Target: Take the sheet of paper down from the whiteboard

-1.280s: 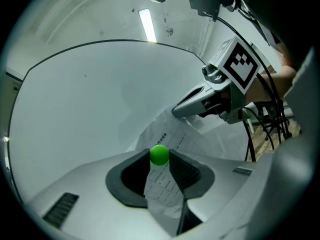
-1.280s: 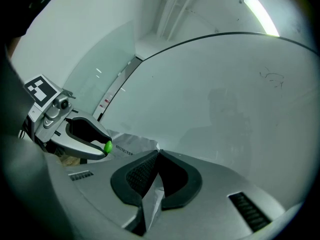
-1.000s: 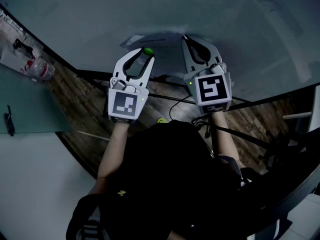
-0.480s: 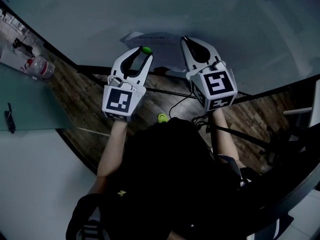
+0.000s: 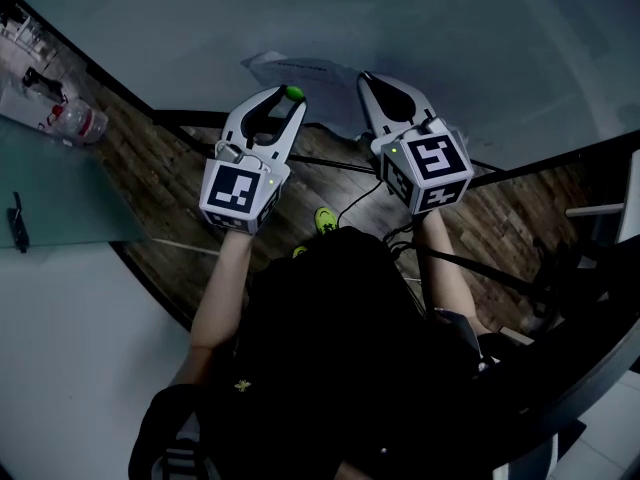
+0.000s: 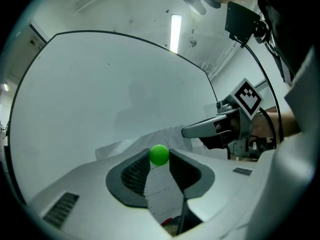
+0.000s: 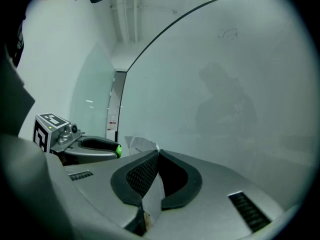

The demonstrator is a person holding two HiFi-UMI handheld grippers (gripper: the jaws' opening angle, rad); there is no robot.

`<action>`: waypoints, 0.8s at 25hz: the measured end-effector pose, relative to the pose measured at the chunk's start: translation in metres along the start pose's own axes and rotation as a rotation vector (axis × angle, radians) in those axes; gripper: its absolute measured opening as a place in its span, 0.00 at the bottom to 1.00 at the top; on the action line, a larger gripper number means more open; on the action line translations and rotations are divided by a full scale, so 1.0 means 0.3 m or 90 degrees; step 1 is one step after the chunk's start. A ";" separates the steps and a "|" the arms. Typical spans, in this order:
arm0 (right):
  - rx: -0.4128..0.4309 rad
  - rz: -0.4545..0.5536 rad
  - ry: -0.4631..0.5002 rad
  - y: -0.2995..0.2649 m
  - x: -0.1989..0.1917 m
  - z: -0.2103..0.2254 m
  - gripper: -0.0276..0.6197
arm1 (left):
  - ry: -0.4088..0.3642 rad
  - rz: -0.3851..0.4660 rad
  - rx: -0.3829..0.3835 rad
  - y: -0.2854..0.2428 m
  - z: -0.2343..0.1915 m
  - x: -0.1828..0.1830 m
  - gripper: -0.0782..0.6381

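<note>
The sheet of paper lies crumpled against the whiteboard, just beyond both grippers. My right gripper is shut on the sheet's edge. In the right gripper view the paper runs down between the closed jaws of the right gripper. My left gripper is shut on a small green ball magnet, pinched at its tips. The sheet shows under the left jaws. The two grippers sit side by side and point level at the board.
A plastic bottle lies at the far left by a pale panel. Wooden floor and the board's dark stand bars are below the grippers. A cable and green shoes are underfoot.
Both grippers have rolled a little and shifted together in front of the board. The right keeps its hold on the sheet, the left on the green magnet.
</note>
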State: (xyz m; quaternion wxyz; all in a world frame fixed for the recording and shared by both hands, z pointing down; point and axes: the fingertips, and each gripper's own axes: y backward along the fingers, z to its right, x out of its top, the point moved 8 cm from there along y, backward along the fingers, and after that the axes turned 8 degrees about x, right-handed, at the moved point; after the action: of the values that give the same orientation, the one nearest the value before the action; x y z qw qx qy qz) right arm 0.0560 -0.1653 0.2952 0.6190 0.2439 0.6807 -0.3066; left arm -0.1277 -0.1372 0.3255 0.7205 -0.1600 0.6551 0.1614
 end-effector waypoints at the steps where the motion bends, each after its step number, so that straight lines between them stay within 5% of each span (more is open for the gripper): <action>1: 0.002 0.000 -0.006 0.004 -0.007 -0.006 0.07 | -0.002 -0.001 -0.001 0.004 0.003 -0.004 0.28; 20: 0.013 -0.024 -0.038 0.113 -0.088 -0.181 0.07 | 0.039 -0.012 -0.035 0.168 0.083 -0.062 0.28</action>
State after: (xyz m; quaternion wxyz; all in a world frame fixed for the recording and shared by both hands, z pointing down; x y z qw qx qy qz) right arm 0.0456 -0.1015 0.3201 0.6305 0.2282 0.6633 -0.3323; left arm -0.1295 -0.0815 0.3453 0.6970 -0.1909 0.6706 0.1674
